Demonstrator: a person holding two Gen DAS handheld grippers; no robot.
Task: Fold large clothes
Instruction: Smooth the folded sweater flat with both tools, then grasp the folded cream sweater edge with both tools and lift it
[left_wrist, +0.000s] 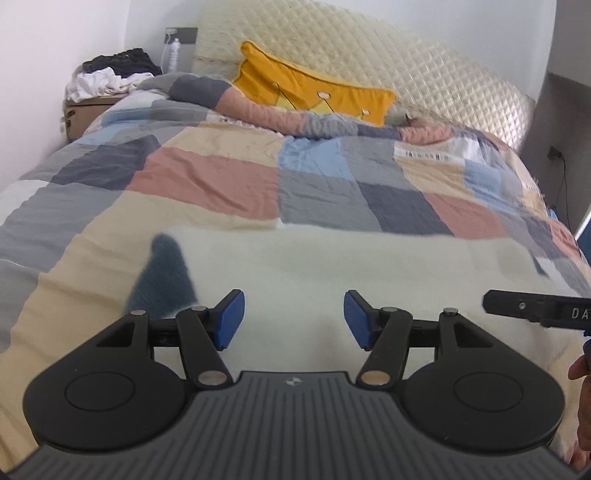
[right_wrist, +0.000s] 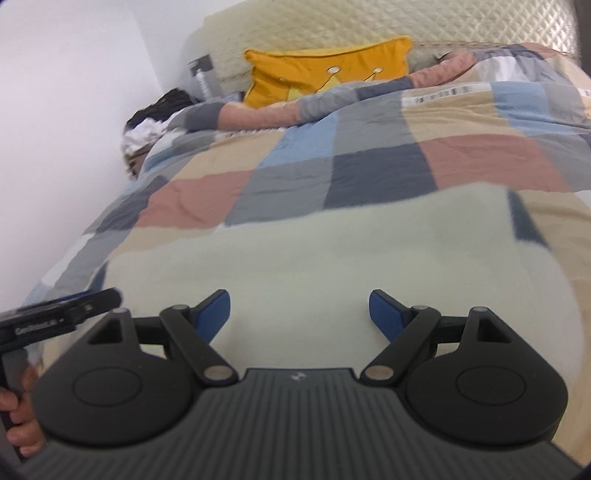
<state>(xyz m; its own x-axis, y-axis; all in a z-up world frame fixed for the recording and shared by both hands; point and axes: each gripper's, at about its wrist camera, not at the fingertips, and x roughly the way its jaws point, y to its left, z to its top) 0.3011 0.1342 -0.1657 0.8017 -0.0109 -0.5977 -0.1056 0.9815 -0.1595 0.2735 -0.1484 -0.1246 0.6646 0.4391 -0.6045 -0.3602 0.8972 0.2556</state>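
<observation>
Surface: patchwork quilt covered the bed, white wall beside
Garment: cream garment lay flat on the quilt
Around: yellow cushion by the headboard
Left gripper: fingers apart, empty
Right gripper: fingers apart, empty

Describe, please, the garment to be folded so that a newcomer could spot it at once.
Start from the bed with the patchwork quilt and the yellow cushion at its head. At the near end, just ahead of both grippers, lies the cream garment. It is the only plain, pale piece there, with one dark panel at its side.

Both wrist views low, facing bed
</observation>
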